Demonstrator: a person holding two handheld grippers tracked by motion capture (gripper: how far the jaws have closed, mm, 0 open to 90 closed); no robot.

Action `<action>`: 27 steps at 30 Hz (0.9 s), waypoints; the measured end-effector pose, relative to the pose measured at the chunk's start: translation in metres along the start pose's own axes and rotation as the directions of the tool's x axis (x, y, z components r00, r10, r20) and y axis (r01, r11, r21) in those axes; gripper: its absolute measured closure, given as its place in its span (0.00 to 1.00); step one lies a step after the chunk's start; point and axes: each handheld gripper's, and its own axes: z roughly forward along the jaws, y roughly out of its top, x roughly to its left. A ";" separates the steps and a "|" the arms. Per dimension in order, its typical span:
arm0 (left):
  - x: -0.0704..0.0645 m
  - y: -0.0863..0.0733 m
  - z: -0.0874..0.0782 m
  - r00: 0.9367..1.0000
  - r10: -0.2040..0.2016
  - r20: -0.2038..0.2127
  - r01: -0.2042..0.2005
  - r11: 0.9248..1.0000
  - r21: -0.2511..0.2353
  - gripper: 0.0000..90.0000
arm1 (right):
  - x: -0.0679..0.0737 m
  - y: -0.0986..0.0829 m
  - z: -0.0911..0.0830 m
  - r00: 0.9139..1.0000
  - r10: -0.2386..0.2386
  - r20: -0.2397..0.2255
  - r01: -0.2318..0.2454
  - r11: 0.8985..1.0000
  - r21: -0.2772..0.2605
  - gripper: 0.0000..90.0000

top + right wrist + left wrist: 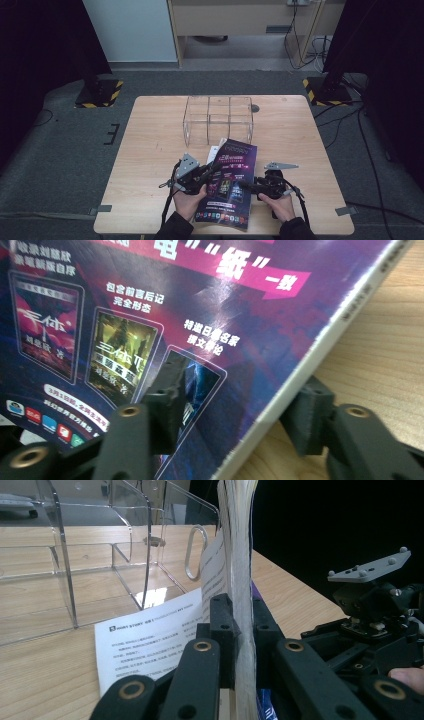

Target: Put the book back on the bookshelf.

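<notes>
You have both claws, left and right, pinching the magazine by opposite edges near the desk's front edge, probably to stand it for the clear rack.

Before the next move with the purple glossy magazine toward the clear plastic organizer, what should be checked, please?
1. Left gripper shut on the purple glossy magazine: ok.
2. Right gripper astride its spine edge; clamped or not: cannot tell.
3. Clear plastic organizer upright, compartments empty: ok.
4. White printed sheet loose beside the magazine, may drag: not ok.
5. Wooden table open between magazine and organizer: ok.
</notes>
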 end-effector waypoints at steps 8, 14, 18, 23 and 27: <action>0.003 0.000 -0.001 1.000 -0.003 -0.003 0.003 1.000 -0.005 0.93 | 0.001 0.003 -0.008 0.994 0.102 -0.043 -0.103 0.994 -0.022 0.78; 0.008 0.000 -0.002 1.000 0.001 -0.017 -0.001 1.000 0.001 0.93 | 0.005 0.004 -0.013 0.993 0.107 -0.051 -0.109 0.993 -0.036 0.82; 0.012 -0.001 -0.004 1.000 -0.003 -0.025 0.003 1.000 0.000 0.93 | 0.008 0.006 -0.016 0.994 0.097 -0.055 -0.099 0.994 -0.045 0.84; 0.019 -0.002 -0.007 0.999 -0.018 -0.027 0.018 1.000 -0.003 0.92 | 0.012 0.012 -0.025 0.995 0.084 -0.063 -0.088 0.993 -0.075 0.89; 0.024 -0.004 -0.009 0.999 -0.033 -0.034 0.033 0.999 -0.010 0.90 | 0.014 0.016 -0.032 0.995 0.072 -0.069 -0.078 0.992 -0.097 0.91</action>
